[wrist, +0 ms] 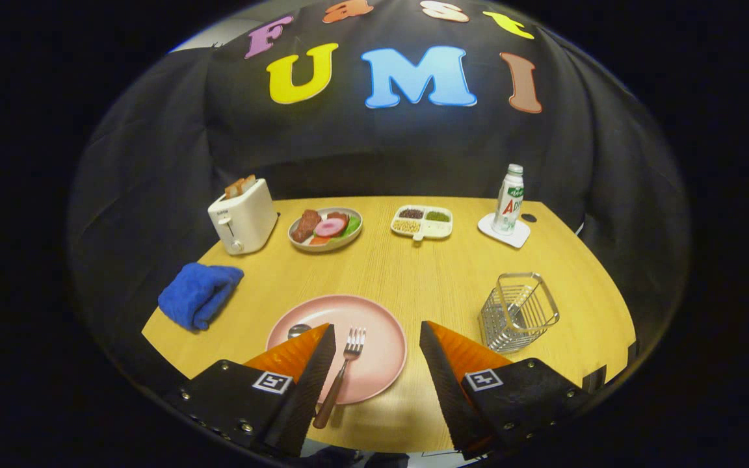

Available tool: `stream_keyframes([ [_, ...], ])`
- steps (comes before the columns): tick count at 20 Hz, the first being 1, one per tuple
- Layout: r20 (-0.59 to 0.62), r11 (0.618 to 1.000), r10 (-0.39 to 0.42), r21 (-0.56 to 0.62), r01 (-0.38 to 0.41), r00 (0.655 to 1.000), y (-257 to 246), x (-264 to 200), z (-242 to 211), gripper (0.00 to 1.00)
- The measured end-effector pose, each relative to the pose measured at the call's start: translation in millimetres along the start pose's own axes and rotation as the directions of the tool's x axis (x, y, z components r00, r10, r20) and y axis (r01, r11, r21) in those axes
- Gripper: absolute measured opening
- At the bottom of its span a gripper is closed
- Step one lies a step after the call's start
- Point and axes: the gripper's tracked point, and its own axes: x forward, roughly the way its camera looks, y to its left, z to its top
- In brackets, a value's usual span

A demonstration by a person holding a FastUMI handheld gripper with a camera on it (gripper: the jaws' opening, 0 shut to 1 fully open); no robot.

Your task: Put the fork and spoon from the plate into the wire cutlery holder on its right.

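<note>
Gripper view, looking forward over a wooden bench. Gripper with fingers wide apart, holding nothing, hovering above the near side of the pink plate. Fork lying on the plate just ahead, between the fingers but closer to the left one; tines toward 12 o'clock, brown handle toward 6 o'clock with a slight lean to 7, end of the handle passing over the plate rim onto the bench. Long axis therefore almost parallel to the fingers. Spoon at about 10 o'clock from the fork, bowl alone visible, rest hidden behind the left finger. Wire cutlery holder at about 2 o'clock from the plate, standing upright on the bench, well apart from the right finger, empty as far as visible. Probably fork first, being the nearer piece: small shift to 9 o'clock and down needed, so that both fingers close across the handle. Farther back, toward 12 o'clock: toaster, plate of food, divided dish, bottle; blue cloth at 10 o'clock.
</note>
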Motion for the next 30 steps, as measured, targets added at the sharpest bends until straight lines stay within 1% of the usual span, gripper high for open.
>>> stream_keyframes([
  [5,-0.143,0.999,0.034,-0.031,-0.039,0.989,16,26,-51,0.81],
  [6,-0.164,0.998,0.040,-0.033,-0.046,0.986,19,31,-59,0.77],
  [8,-0.199,0.998,0.039,-0.035,-0.047,0.979,19,41,-69,0.76],
  [9,-0.218,0.998,0.043,-0.025,-0.050,0.975,21,45,-74,0.71],
  [11,-0.238,0.998,0.063,0.010,-0.062,0.969,26,49,-76,0.66],
  [12,-0.251,0.998,0.065,0.016,-0.063,0.966,28,51,-79,0.62],
  [14,-0.269,0.998,0.065,0.000,-0.067,0.961,31,56,-81,0.60],
  [15,-0.284,0.997,0.071,-0.004,-0.075,0.956,33,57,-83,0.54],
  [17,-0.303,0.997,0.069,-0.012,-0.077,0.950,37,64,-88,0.52],
  [18,-0.321,0.996,0.079,-0.010,-0.086,0.944,41,61,-91,0.34],
  [20,-0.362,0.995,0.078,-0.025,-0.093,0.929,42,63,-98,0.33],
  [21,-0.381,0.995,0.065,-0.041,-0.087,0.922,41,68,-104,0.33],
  [22,-0.369,0.997,0.034,-0.053,-0.057,0.929,32,57,-92,0.23],
  [23,-0.385,0.996,0.052,-0.044,-0.075,0.922,34,69,-99,0.14],
  [25,-0.406,0.995,0.054,-0.059,-0.086,0.912,38,66,-106,0.14],
  [26,-0.408,0.995,0.043,-0.062,-0.074,0.912,35,67,-101,0.05],
  [28,-0.415,0.995,0.061,-0.046,-0.088,0.908,38,64,-102,0.05],
  [30,-0.408,0.997,0.063,-0.016,-0.075,0.911,36,63,-99,0.05],
])
